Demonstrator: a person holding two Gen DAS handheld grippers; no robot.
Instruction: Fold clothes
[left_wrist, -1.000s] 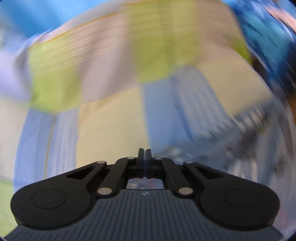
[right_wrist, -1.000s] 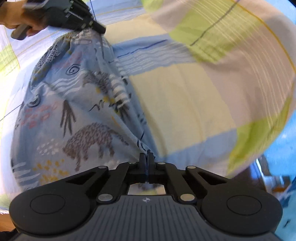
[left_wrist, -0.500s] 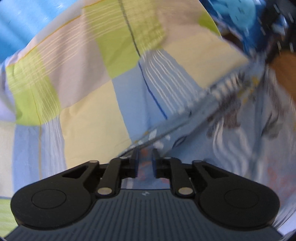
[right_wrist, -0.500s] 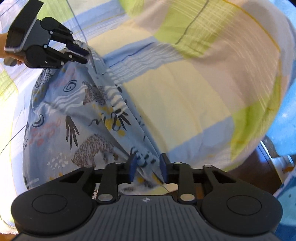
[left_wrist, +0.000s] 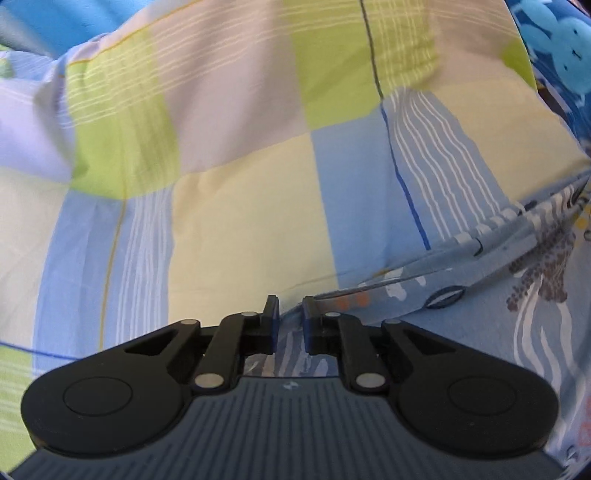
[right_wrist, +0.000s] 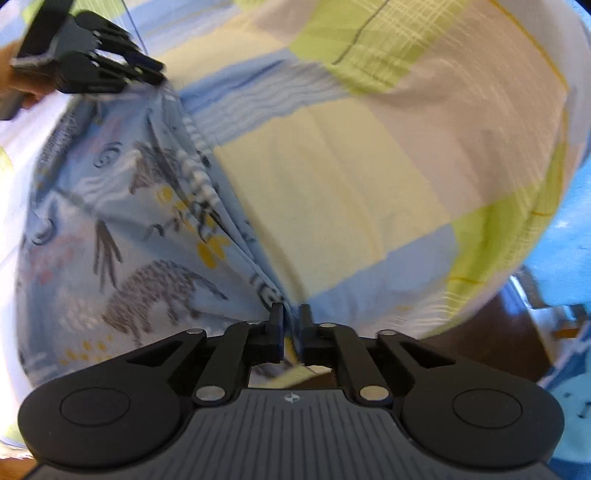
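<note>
A: What's the garment, and where does it lie?

B: A light-blue cotton garment printed with grey spotted animals, zebra stripes and yellow dots (right_wrist: 122, 236). It is spread on a patchwork bedcover of pale yellow, lime green, blue and beige squares (right_wrist: 332, 177), with one long edge running from corner to corner. In the left wrist view the same cloth (left_wrist: 461, 314) fills the lower right, its hem slanting up to the right across the bedcover (left_wrist: 251, 206).

A: And the claws?

B: The right gripper (right_wrist: 290, 325) is at the near end of that edge. Its jaws stand narrowly apart with a fold of the blue cloth between them, not pinching it. The left gripper (left_wrist: 287, 317) has its jaws parted a little wider, with striped blue fabric in the gap; its fingers (left_wrist: 271, 314) do not press on the cloth. From the right wrist camera the left gripper (right_wrist: 147, 72) appears at the far corner of the garment, held by a hand (right_wrist: 14, 79), but it is blurred there.

A: Any writing or labels?

B: No readable words. Each gripper body carries only a small white emblem on its ribbed grey top.

A: Containers?

B: I can't make any out. Beyond the bed there is a dark blue fabric with turquoise cartoon figures (left_wrist: 565, 59) at the upper right, and dark brown wood (right_wrist: 487, 332) below the bedcover's edge.
</note>
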